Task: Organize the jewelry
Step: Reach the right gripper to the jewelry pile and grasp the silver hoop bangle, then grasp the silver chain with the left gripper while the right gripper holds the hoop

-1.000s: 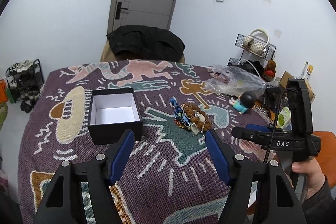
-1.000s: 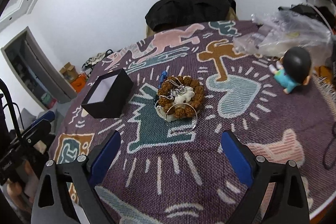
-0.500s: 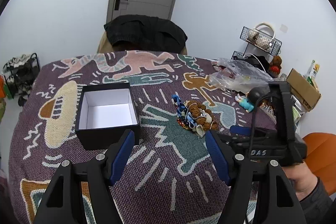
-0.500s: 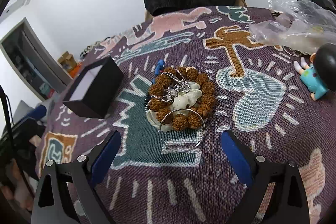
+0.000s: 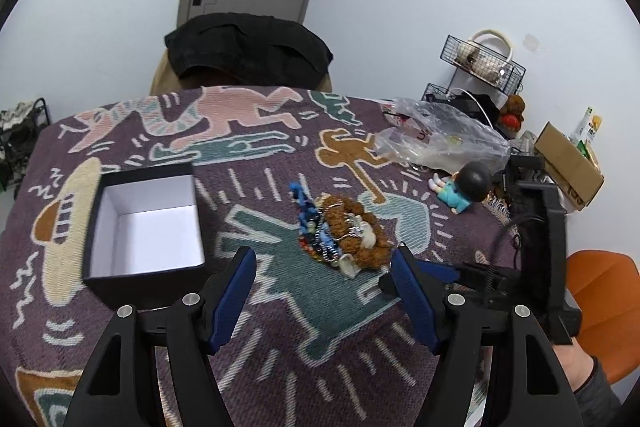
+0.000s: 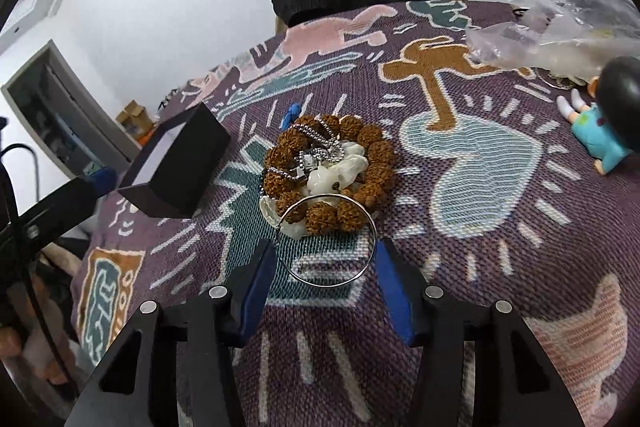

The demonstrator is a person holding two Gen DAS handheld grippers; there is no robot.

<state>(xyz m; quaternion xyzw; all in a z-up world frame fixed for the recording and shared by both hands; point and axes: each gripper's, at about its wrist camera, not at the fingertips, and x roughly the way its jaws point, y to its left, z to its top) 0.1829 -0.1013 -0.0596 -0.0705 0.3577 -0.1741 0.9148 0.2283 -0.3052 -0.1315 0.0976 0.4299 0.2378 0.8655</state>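
Note:
A heap of jewelry (image 6: 326, 173) lies on the patterned cloth: a brown bead bracelet, silver chains, white pieces and a silver bangle (image 6: 328, 241) at its near edge. It also shows in the left wrist view (image 5: 344, 233), with blue beads on its left. An open black box (image 5: 146, 223) with a white inside stands left of it, also in the right wrist view (image 6: 180, 167). My right gripper (image 6: 326, 273) is open, its fingers on either side of the bangle. My left gripper (image 5: 322, 291) is open and empty, just short of the heap.
A small doll with a black head (image 5: 462, 189) lies right of the heap, with a clear plastic bag (image 5: 436, 139) behind it. A chair with a black jacket (image 5: 246, 51) stands at the table's far edge. An orange chair (image 5: 600, 311) is at the right.
Both grippers have moved forward toward the jewelry heap. The right gripper has come down so that its fingers now flank the silver bangle, and its jaws have narrowed.

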